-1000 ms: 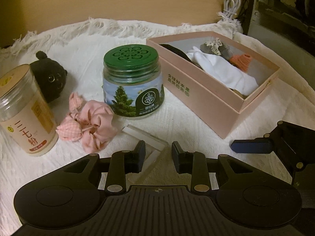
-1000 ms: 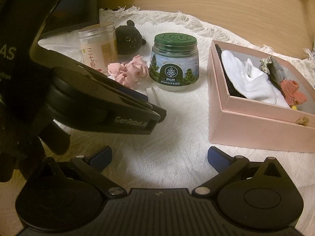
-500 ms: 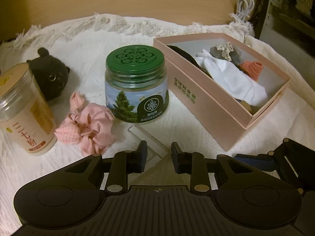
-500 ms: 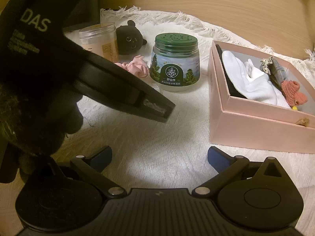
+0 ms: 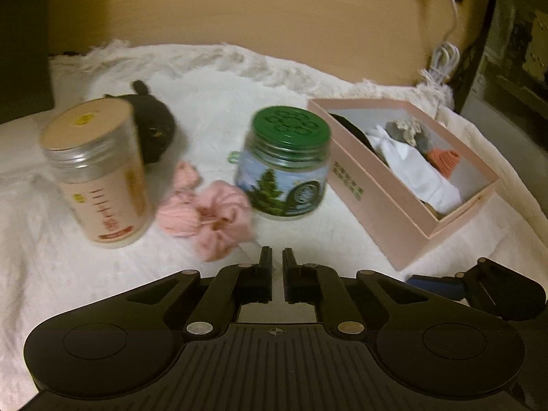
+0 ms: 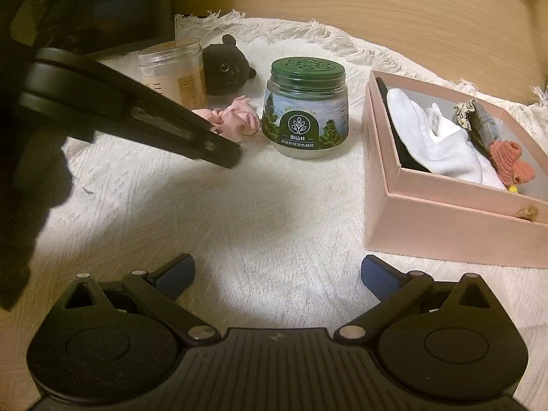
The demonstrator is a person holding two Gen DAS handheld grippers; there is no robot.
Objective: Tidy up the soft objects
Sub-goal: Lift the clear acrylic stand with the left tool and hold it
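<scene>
A pink scrunchie (image 5: 209, 215) lies on the white cloth between two jars; it also shows in the right wrist view (image 6: 236, 118). A black plush toy (image 5: 154, 130) sits behind the tan jar, and shows in the right wrist view (image 6: 226, 66). The pink box (image 5: 394, 202) holds white socks (image 5: 418, 167), a grey item and an orange knit piece. My left gripper (image 5: 277, 260) is nearly shut and empty, just short of the scrunchie. My right gripper (image 6: 277, 270) is open and empty over bare cloth.
A green-lidded jar (image 5: 287, 161) stands between scrunchie and box. A tan jar (image 5: 99, 171) stands at left. A small clear plastic strip lies by the left fingertips. The fringed white cloth (image 6: 239, 205) covers the table. A white cable (image 5: 445, 54) hangs at the back right.
My left gripper's jaws have closed from a small gap to almost touching, and it has lifted and swung left. The right gripper has not moved.
</scene>
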